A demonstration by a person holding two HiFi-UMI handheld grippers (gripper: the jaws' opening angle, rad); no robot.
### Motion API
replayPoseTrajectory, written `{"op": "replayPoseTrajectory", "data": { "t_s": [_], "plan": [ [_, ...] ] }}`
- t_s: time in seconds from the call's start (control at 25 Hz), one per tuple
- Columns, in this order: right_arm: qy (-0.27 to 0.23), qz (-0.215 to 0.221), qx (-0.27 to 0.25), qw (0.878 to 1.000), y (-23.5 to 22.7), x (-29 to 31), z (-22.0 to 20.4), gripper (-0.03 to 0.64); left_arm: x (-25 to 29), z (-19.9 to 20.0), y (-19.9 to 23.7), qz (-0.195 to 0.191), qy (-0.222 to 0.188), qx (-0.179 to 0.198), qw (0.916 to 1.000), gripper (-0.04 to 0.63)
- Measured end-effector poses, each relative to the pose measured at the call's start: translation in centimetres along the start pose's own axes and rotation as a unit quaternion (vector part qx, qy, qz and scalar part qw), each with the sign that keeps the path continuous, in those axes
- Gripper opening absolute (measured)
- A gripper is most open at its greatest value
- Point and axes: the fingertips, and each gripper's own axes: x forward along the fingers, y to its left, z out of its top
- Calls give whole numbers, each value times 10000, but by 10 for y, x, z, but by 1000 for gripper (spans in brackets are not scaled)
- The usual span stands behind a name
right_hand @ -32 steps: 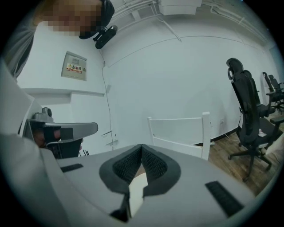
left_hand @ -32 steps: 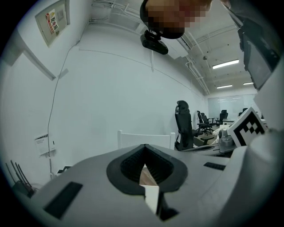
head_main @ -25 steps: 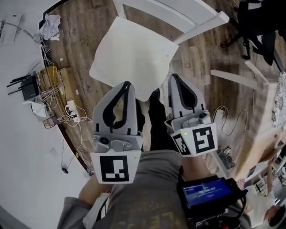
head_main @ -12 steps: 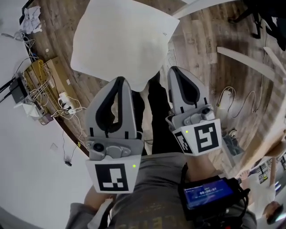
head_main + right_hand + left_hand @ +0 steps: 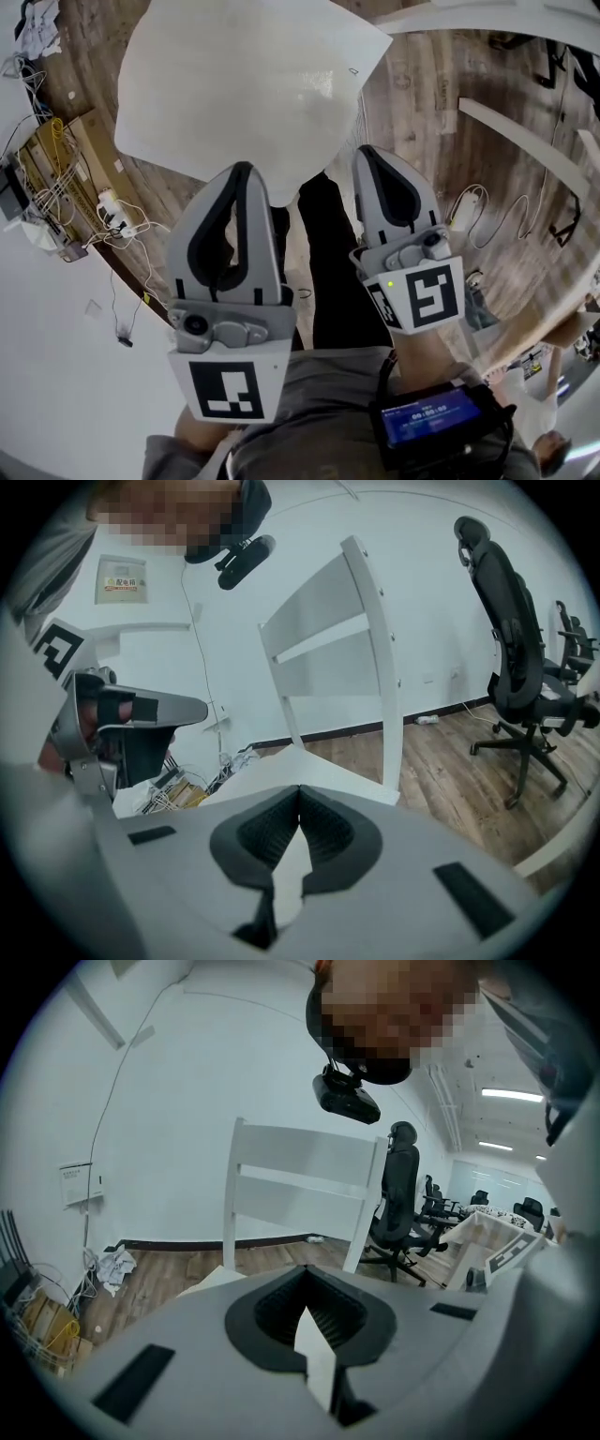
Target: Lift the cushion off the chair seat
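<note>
Here the white cushion [image 5: 248, 84] lies on the seat of the white chair [image 5: 300, 1162], above the wooden floor [image 5: 412, 103]. From the head view, the left hand-held gripper [image 5: 244, 169] overlaps the cushion's near edge, and the right hand-held gripper [image 5: 367, 152] is just beside it. Both are clenched with tips meeting, grasping nothing.

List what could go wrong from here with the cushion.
1. The left gripper and right gripper pinch the cushion only by its near edge, so it may slip out.
2. Most of the cushion extends unsupported beyond the jaws and might snag on the chair back.
</note>
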Motion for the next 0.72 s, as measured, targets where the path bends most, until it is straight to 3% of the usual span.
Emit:
{"op": "replayPoseTrajectory", "data": {
  "t_s": [0.44,0.56,0.72],
  "plan": [
    [513,231,-419,9975,3,60,-79,6,16,-59,25,191,240,-186,9994,6],
    [687,308,-766,9942,7,78,-94,7,18,-71,33,293,294,-251,9988,6],
    [1273,322,-1304,9827,4,95,-122,6,19,-78,44,382,308,-298,9984,6]
  ]
}}
